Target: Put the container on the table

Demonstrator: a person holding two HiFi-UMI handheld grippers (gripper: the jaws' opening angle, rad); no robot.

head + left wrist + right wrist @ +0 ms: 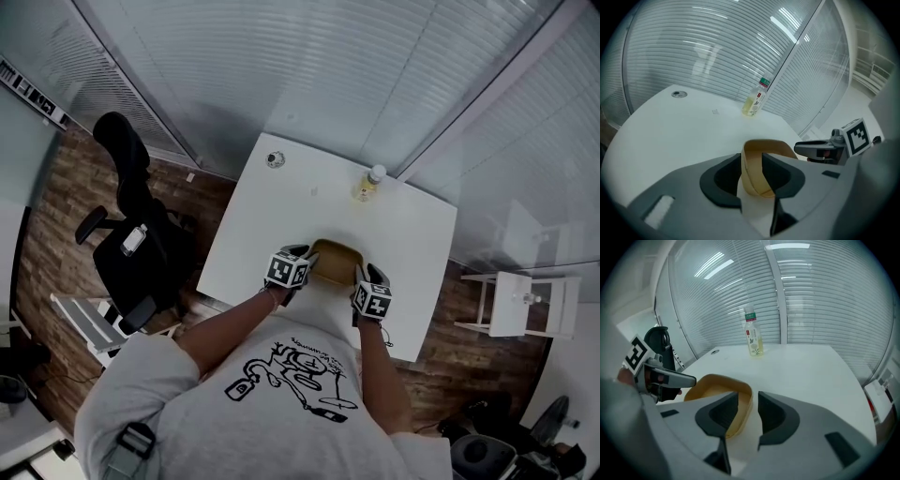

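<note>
Two grippers: the left gripper [751,164] and the right gripper [748,404] each straddle an opposite wall of the container [335,262].
Container position: at the near edge of the table [281,216], between the grippers. It is either resting on the top or just above it; I cannot tell which.
Left jaws: outer jaw against the rim, and the wall fills the gap. This reads as a pinch.
Right jaws: slightly spread around the wall, with a sliver of table showing between the wall and the outer jaw.
Step in hand: set-down, at or close to release (judgement).
Next move calls for: base flat on the table, both sets of jaws spread, then a straight withdrawal so the thin wall is not dragged or tipped.
Head view only: the container's place relative to the table edges and the bottle [368,185], well apart at the far side.
Gripper views only: jaw-to-wall contact, which the marker cubes cover from above.
</note>
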